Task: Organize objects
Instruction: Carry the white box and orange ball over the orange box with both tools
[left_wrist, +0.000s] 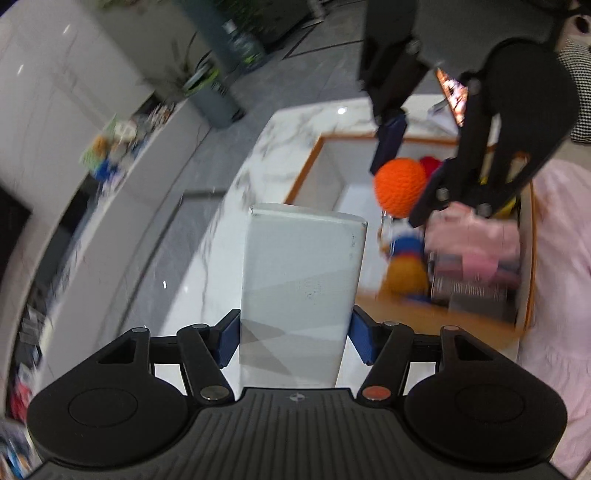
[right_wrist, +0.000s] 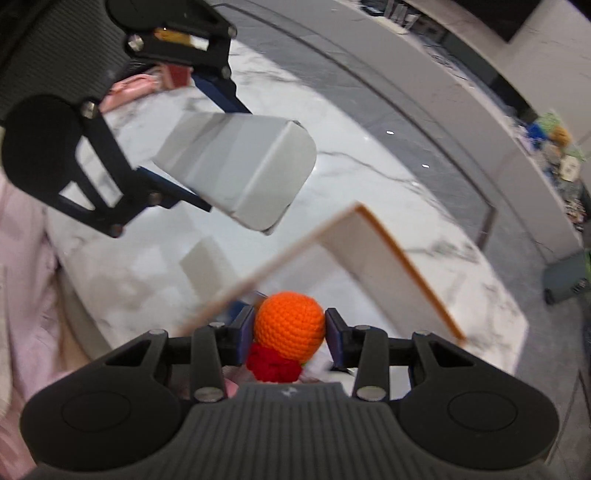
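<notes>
My left gripper (left_wrist: 295, 332) is shut on a tall white carton (left_wrist: 301, 284) and holds it above the marble table, left of the storage box; the carton also shows in the right wrist view (right_wrist: 240, 166). My right gripper (right_wrist: 290, 328) is shut on an orange crocheted ball (right_wrist: 290, 325) and holds it over the white storage box with an orange rim (right_wrist: 388, 262). The ball (left_wrist: 400, 186) and the right gripper (left_wrist: 402, 173) also show in the left wrist view, above the box (left_wrist: 314, 162).
The box holds a red crocheted piece (right_wrist: 273, 363), a blue and yellow crocheted toy (left_wrist: 406, 258), pink cloth (left_wrist: 476, 240) and a dark packet (left_wrist: 472, 288). The white marble table (right_wrist: 369, 147) lies beneath. A curved grey bench (left_wrist: 110, 184) with small items stands beyond.
</notes>
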